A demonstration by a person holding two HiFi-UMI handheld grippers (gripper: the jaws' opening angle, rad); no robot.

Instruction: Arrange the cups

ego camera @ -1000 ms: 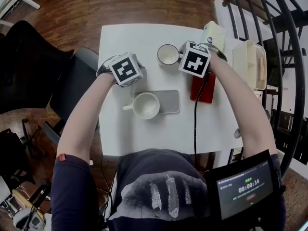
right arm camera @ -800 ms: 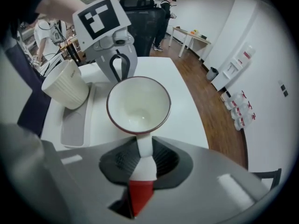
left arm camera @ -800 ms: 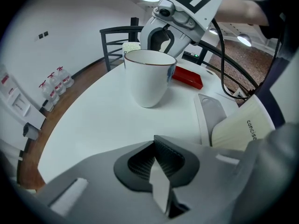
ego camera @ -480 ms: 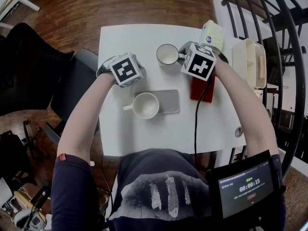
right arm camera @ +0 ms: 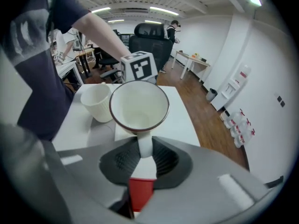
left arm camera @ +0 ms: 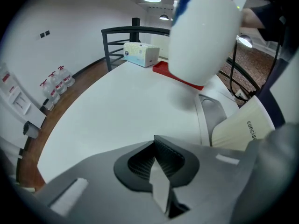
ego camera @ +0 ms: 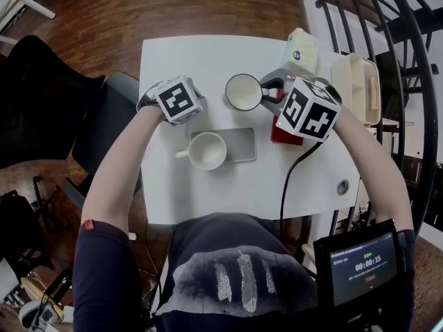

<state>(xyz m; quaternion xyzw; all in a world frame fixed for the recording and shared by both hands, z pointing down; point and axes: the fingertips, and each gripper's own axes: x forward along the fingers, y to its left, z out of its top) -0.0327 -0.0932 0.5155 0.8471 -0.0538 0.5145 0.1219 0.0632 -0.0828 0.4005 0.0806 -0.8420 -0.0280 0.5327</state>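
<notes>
A white mug with a dark rim (ego camera: 243, 92) hangs above the white table (ego camera: 187, 54), and my right gripper (ego camera: 271, 93) is shut on its handle. In the right gripper view the handle (right arm camera: 145, 146) sits pinched between the pads, with the mug's empty bowl (right arm camera: 139, 107) just beyond. A cream ribbed cup (ego camera: 208, 151) stands on a grey pad (ego camera: 239, 144) nearer to me. My left gripper (ego camera: 183, 101) rests left of the mug; its jaws (left arm camera: 156, 167) are shut with nothing between them. The lifted mug (left arm camera: 205, 31) looms large in the left gripper view.
A red flat thing (ego camera: 282, 134) lies under my right gripper. A tissue box (ego camera: 302, 52) sits at the table's far right corner, with a white rack (ego camera: 356, 88) and a black railing (ego camera: 401, 61) beyond it. A black chair (ego camera: 104, 123) stands to the left.
My right gripper has risen and drawn back towards me, with the mug lifted off the table by its handle. The left gripper and the cream cup have stayed put.
</notes>
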